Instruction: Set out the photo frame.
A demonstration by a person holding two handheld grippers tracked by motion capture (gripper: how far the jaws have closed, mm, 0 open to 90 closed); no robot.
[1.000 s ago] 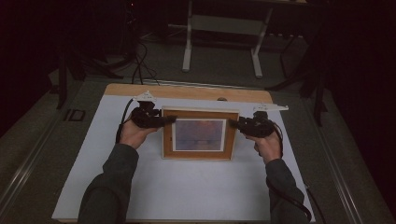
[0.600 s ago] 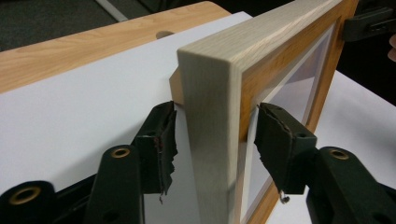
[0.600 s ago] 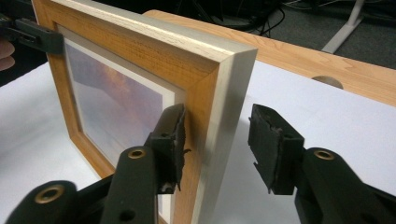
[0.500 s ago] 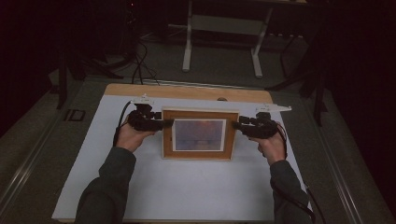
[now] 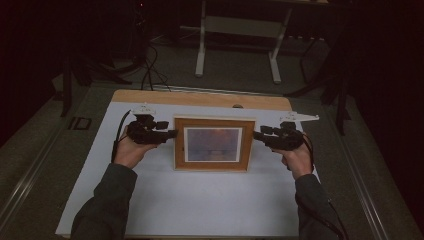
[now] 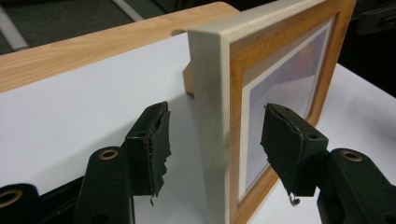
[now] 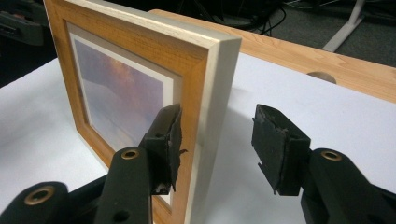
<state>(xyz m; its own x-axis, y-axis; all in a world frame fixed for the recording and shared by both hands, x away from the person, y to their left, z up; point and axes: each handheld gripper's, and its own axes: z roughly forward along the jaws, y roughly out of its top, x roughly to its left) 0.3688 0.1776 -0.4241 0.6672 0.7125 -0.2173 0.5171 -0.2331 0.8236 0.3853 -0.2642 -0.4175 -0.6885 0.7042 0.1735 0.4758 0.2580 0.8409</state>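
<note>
Standing upright near the middle of the table [image 5: 150, 210], the picture frame [image 5: 214, 144] is facing the person, propped on a small wooden stand behind it, with the left gripper [image 5: 170, 134] at its left edge and the right gripper [image 5: 256, 135] at its right edge. Both sets of jaws have just been opening, and they are now sitting wide, each straddling a side rail of the frame with clear gaps on either side, the pads pressing on nothing. So the frame is standing on its own, and that is the risk: a jaw pulling away crooked could be catching the rail and tipping the frame over, or dragging it across the smooth white sheet [image 5: 200, 200] covering the tabletop. The frame itself is looking solid, warm orange-brown wood on the face, a paler, almost grey-washed outer edge, square corners, a cream mat around a hazy purple and orange print. The pads [image 6: 156, 140] on the jaws are looking worn, black rubbery facing torn and ragged along the edges. Beyond the sheet, the table's bare wooden strip [image 5: 200, 98] is showing along the far side, with a round hole in it.
</note>
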